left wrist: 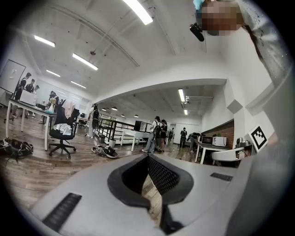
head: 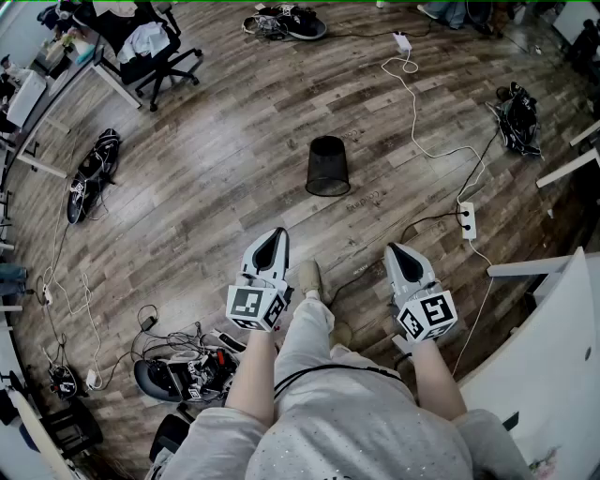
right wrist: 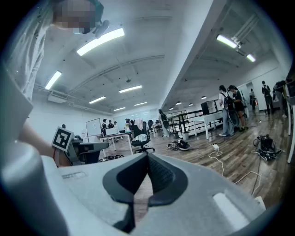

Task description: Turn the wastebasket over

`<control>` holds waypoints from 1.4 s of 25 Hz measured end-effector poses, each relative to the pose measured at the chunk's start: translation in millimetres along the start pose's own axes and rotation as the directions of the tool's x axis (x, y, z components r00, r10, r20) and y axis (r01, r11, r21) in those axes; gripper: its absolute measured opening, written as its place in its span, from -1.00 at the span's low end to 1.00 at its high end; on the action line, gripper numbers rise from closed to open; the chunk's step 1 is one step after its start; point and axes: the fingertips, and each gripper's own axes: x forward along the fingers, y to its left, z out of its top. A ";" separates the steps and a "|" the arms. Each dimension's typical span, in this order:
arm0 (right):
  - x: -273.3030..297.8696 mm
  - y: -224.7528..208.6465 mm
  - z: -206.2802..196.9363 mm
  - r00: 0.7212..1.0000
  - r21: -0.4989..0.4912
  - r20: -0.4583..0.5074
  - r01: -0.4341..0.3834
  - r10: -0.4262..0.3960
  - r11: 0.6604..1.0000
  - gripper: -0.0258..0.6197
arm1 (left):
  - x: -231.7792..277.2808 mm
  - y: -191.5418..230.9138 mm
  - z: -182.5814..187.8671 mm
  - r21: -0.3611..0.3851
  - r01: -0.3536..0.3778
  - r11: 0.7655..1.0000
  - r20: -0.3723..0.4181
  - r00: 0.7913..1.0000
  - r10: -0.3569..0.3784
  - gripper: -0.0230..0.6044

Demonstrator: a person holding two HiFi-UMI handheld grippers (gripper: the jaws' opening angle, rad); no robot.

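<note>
A black mesh wastebasket (head: 328,166) is on the wooden floor ahead of me, its wider end nearer to me and its narrower end farther away. Both grippers are held low in front of my legs, well short of it. The left gripper (head: 273,242) is shut with nothing between its jaws, and so is the right gripper (head: 394,253). In the left gripper view the left gripper (left wrist: 148,159) points level across the room, jaws together. In the right gripper view the right gripper (right wrist: 146,159) is likewise closed and empty. The basket shows in neither gripper view.
A power strip (head: 467,220) with a white cable lies right of the basket. A tangle of cables and gear (head: 183,361) is at my left. A black bag (head: 94,173), an office chair (head: 155,52), shoes (head: 286,21) and a white desk (head: 562,347) ring the floor.
</note>
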 end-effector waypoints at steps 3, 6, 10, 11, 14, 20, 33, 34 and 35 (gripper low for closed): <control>23.0 -5.3 -3.9 1.000 0.005 -0.015 -0.003 0.004 1.000 -0.92 | 16.2 16.6 -3.6 -0.008 -0.002 1.000 -0.014 1.000 0.002 -0.93; 43.5 -14.0 -8.8 0.999 0.018 -0.037 0.006 -0.005 1.000 -0.92 | 31.7 32.9 -8.2 -0.020 -0.003 1.000 -0.033 0.999 0.002 -0.93; 69.5 -21.2 -15.1 0.998 0.023 -0.061 0.008 -0.007 1.000 -0.92 | 49.6 55.8 -13.1 -0.032 0.003 0.999 -0.055 0.998 -0.005 -0.93; 77.4 -23.3 -15.0 0.998 0.019 -0.064 0.010 -0.008 1.000 -0.92 | 55.6 61.6 -13.9 -0.032 0.008 0.999 -0.062 0.998 -0.010 -0.93; 105.2 -33.2 -12.6 0.997 0.016 -0.074 0.022 -0.021 1.000 -0.92 | 77.2 80.1 -15.1 -0.039 0.024 0.999 -0.078 0.997 -0.027 -0.93; 162.0 -53.4 -22.4 0.991 0.040 -0.121 0.053 -0.048 0.998 -0.75 | 120.7 119.0 -28.3 -0.091 0.051 0.995 -0.110 0.992 -0.061 -0.72; 232.9 -102.0 -82.5 0.967 0.112 -0.228 0.139 -0.110 0.984 -0.56 | 182.4 182.7 -84.7 -0.154 0.040 0.987 -0.203 0.977 -0.071 -0.65; 237.3 -107.4 -86.8 0.967 0.117 -0.231 0.141 -0.112 0.983 -0.56 | 187.2 185.4 -89.9 -0.162 0.036 0.986 -0.207 0.976 -0.070 -0.65; 242.0 -112.8 -91.3 0.966 0.123 -0.234 0.145 -0.114 0.982 -0.54 | 191.8 187.7 -95.2 -0.168 0.034 0.985 -0.212 0.975 -0.070 -0.65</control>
